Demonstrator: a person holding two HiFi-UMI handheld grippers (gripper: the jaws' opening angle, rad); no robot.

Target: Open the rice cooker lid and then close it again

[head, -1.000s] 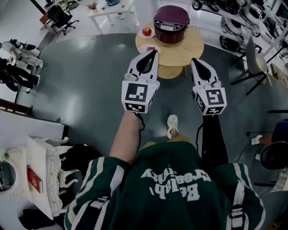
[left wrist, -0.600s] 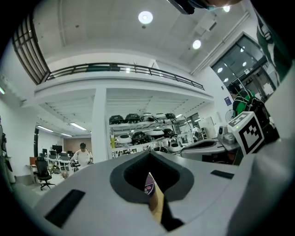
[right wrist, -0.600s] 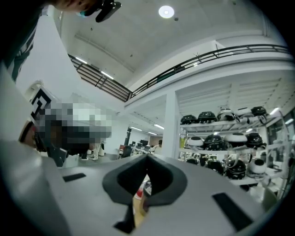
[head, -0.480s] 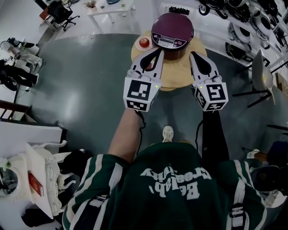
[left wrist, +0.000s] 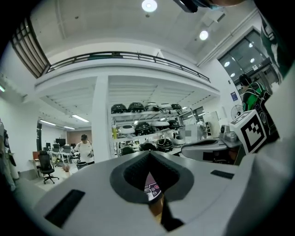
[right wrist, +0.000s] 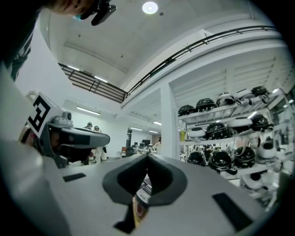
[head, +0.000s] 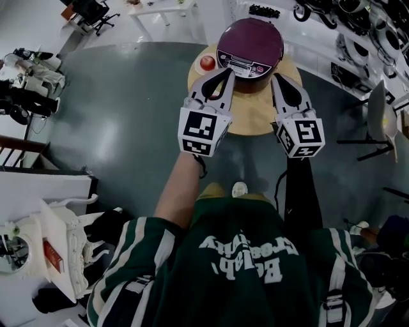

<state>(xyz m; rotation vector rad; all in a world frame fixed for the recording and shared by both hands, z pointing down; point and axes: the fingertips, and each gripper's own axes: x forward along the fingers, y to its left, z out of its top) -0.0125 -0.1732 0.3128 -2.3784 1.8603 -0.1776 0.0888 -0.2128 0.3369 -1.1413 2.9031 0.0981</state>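
Now holding left gripper (head: 224,71) and right gripper (head: 275,78) just before the closed rice cooker (head: 250,39) on the round worktop (head: 253,114), both pairs of fingers pressed together on nothing, ideally lining one tip squarely onto the lid release.

A red apple (head: 207,62) is sitting on a pale plate (head: 200,68) at the left edge of the round wooden desk (head: 253,112). A black office chair (head: 87,11) is standing beside a white table (head: 163,9) on the grey floor (head: 121,108). Shelves (left wrist: 147,120) are holding dark rounded appliances, and a person in a white shirt (left wrist: 84,148) is standing far off.
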